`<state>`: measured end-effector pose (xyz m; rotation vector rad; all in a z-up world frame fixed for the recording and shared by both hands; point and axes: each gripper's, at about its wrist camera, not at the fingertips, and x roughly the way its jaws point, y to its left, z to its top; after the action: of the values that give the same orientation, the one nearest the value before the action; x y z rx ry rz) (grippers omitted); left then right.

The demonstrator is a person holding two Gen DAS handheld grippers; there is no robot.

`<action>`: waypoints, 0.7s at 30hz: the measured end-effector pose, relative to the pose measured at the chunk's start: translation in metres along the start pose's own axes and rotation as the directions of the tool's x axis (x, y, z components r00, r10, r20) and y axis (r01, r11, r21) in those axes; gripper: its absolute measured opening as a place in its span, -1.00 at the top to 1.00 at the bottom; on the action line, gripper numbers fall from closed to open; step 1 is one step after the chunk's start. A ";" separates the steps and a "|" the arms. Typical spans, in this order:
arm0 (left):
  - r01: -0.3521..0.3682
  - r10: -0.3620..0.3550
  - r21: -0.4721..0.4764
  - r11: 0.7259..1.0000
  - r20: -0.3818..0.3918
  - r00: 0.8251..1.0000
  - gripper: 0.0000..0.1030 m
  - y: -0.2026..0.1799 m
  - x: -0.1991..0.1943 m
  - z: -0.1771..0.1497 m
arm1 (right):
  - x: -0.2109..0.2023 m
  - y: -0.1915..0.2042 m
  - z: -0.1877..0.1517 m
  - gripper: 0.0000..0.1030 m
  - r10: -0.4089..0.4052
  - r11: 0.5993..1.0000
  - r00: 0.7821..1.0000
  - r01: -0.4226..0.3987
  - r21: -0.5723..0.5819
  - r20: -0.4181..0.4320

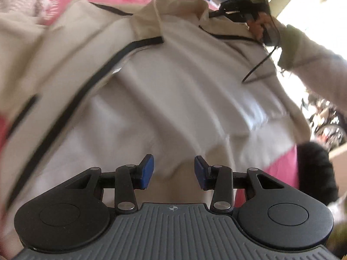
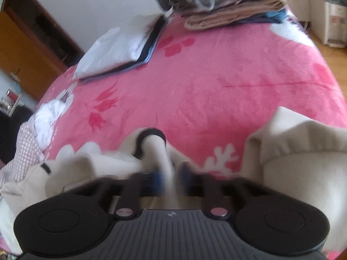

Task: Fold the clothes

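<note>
Left wrist view gives you the best look at the cream fabric jacket with black piping (image 1: pixel 173 82): it's spread across the pink floral fleece blanket (image 1: pixel 282 169) on the bed, collar up at the far end, body rumpled and bunched instead of flat. Your left gripper (image 1: pixel 174 171) hovers just above the near part of it with its blue pads set wide apart and nothing between them. At the far right edge you can see your right gripper (image 1: pixel 236 6) up by the collar area, with a pale sleeve (image 1: pixel 314 65) behind it.

From the right wrist view, your right gripper (image 2: pixel 171 173) is pinched narrow on a fold of the same cream jacket (image 2: pixel 303 173), and a black-trimmed loop of it (image 2: pixel 151 143) sticks out just past the tips. It's blurry, so that side looks mid-motion.

My read: you're in the middle of laying out or flipping one part of the jacket, with the right side carrying cloth. Next you'd want the left to take an edge so the panel can be pulled smooth.

Further out there's a stack of folded grey and tan clothes (image 2: pixel 227 4) and a flat white folded piece on dark blue fabric (image 2: pixel 121 47).

No brand or writing readable; a small light mark beside the piping is too blurred to make out.
</note>
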<state>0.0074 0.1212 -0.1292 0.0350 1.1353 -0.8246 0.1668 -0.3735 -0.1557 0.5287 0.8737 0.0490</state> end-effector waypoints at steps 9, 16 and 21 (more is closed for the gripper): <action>-0.028 0.030 0.096 0.995 -0.021 0.999 0.17 -0.025 0.055 0.009 | -0.049 -0.030 0.015 0.96 -0.050 0.991 0.965 0.017 0.129 0.258; -0.058 0.059 0.056 0.997 -0.009 0.998 0.17 -0.019 0.046 0.004 | 0.015 -0.066 0.009 0.57 -0.119 0.969 0.989 0.096 0.229 0.087; -0.084 0.083 0.060 0.995 0.017 0.996 0.16 -0.026 0.032 -0.005 | -0.027 -0.054 0.006 0.18 -0.114 0.966 0.986 0.081 0.246 0.124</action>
<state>-0.0071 0.0869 -0.1474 0.1259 1.0872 -0.7841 0.1442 -0.4301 -0.1579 0.7064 0.7734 -0.1842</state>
